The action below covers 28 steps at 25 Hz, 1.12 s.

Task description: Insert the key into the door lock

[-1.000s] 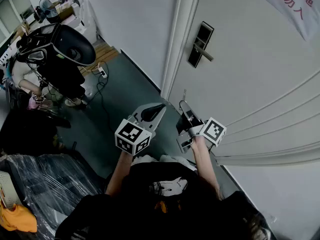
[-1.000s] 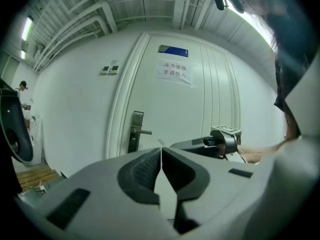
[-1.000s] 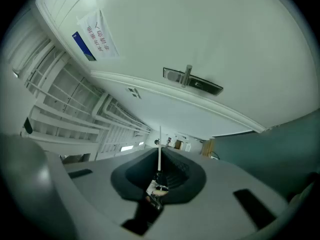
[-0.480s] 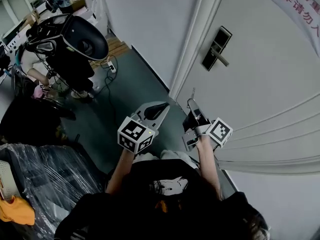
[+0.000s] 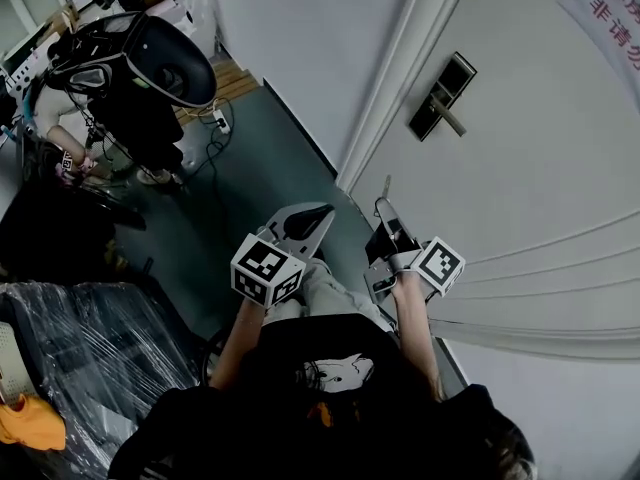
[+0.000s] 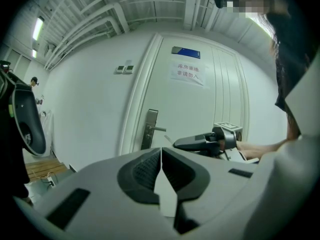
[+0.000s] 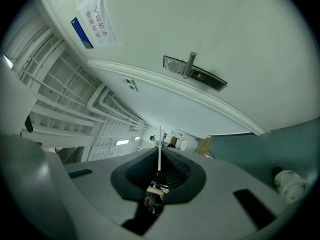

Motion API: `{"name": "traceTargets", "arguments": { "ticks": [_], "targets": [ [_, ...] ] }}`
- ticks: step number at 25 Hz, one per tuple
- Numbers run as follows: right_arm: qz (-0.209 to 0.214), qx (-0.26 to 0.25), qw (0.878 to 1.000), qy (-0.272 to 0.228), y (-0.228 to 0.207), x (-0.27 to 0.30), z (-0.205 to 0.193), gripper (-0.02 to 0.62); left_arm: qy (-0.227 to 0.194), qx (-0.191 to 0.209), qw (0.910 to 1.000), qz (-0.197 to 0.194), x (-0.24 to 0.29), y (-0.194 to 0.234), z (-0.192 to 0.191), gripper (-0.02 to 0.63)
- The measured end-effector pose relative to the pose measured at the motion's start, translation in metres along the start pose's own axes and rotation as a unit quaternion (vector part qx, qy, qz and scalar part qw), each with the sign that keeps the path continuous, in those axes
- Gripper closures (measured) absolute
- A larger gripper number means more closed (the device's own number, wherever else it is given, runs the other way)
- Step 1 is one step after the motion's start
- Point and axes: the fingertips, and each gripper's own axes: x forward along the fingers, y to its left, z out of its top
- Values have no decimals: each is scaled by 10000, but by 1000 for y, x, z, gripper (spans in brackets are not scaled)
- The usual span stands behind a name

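A person stands facing a white door (image 5: 520, 198), holding a two-jaw gripper in each hand. The right gripper (image 7: 160, 150) has its jaws clamped on a small silver key (image 7: 159, 160). The thin blade sticks out past the jaw tips, and a ring hangs from the key's rear end behind the pads. The key points towards the door but is well apart from the door lock (image 5: 441, 96), a dark upright plate with a lever handle, which sits higher on the door. The left gripper (image 6: 161, 153) is held beside the right one, its jaws pressed together with nothing between them. A paper sign (image 6: 188, 73) with red print is taped to the door above the lock. Grey-green floor (image 5: 250, 158) lies to the left.
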Motion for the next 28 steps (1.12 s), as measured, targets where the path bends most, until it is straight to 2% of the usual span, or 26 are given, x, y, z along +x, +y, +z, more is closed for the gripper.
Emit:
{"name": "traceTargets", "arguments": {
  "ticks": [9,19,28],
  "targets": [
    [-29,179,9998,-26,-27,48,22,574,41,-82,9999,125,38,52,9,594],
    [-270,321,9990,175,-93,88,78,574,292,63,9995,-69,161,97,19,594],
    [-246,466,9984,186,-97,103,95,574,457,153,9987,-178,199,106,27,594]
  ]
}}
